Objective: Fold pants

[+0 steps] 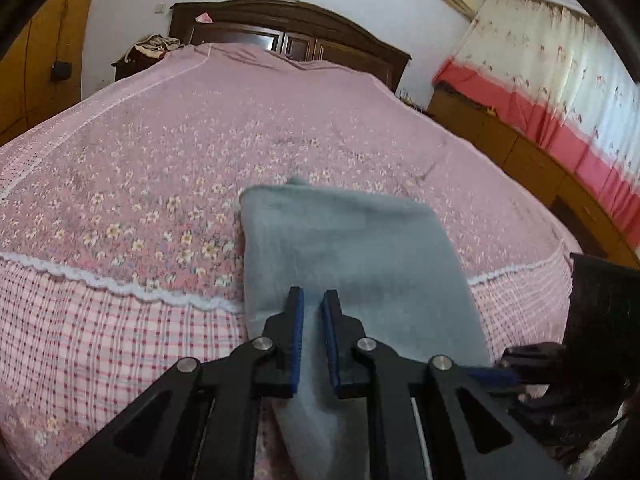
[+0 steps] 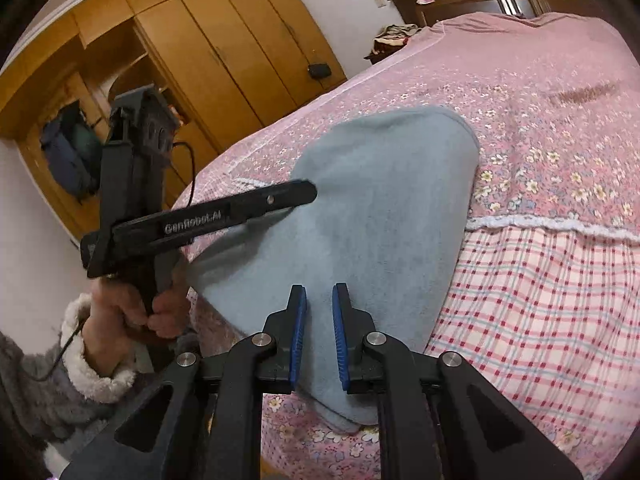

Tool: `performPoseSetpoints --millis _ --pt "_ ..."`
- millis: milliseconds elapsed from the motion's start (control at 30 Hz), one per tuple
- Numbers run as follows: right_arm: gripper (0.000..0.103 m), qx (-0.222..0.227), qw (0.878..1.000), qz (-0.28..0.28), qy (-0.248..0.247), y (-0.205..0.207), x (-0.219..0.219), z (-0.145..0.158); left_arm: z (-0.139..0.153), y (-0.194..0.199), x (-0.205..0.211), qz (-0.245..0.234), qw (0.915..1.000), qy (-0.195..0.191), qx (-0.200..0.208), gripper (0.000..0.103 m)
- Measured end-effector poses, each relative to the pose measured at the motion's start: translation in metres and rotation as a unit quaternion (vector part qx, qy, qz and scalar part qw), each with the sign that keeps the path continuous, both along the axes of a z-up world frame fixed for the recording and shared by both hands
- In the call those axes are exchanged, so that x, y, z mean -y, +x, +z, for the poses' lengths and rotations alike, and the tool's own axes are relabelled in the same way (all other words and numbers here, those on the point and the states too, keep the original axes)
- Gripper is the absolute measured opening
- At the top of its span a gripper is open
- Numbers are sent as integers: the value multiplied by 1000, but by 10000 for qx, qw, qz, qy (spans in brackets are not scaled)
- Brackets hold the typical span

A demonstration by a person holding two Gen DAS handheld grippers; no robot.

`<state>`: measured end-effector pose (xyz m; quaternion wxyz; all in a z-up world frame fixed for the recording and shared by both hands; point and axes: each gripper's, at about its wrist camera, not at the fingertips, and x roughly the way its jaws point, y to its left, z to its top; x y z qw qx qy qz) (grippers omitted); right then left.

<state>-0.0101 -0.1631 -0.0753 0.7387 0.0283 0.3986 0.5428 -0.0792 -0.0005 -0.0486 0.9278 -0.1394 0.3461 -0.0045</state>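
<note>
Grey-blue fleece pants (image 1: 344, 248), folded into a narrow stack, lie along the pink floral bedspread (image 1: 168, 152), their near end coming over the checked border. My left gripper (image 1: 313, 292) is nearly closed, with the near end of the pants running up between its blue pads. From the right wrist view it (image 2: 314, 192) meets the left edge of the pants (image 2: 384, 200). My right gripper (image 2: 320, 290) likewise has pants fabric between its pads. It shows in the left wrist view at the right near edge (image 1: 500, 374).
A dark wooden headboard (image 1: 288, 28) stands at the far end of the bed. A wooden wardrobe (image 2: 208, 52) is to the left, a low cabinet with curtains (image 1: 520, 140) to the right. A person's hand (image 2: 120, 320) in a grey fleece sleeve holds the left gripper's handle.
</note>
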Motion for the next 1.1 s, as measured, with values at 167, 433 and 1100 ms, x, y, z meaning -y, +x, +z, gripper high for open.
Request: performPoseSetpoints --millis 167,433,1100 --pt "15 -401 9987 -101 294 12 7 5 18 -11 5 -162 9994 -60 298 10" --pt "13 -817 9943 -458 505 29 24 -12 0 -16 21 -333 9994 83 82 10" --pt "101 2210 9598 -1661 495 -64 109 88 87 -74 32 2 9938 709 858 102"
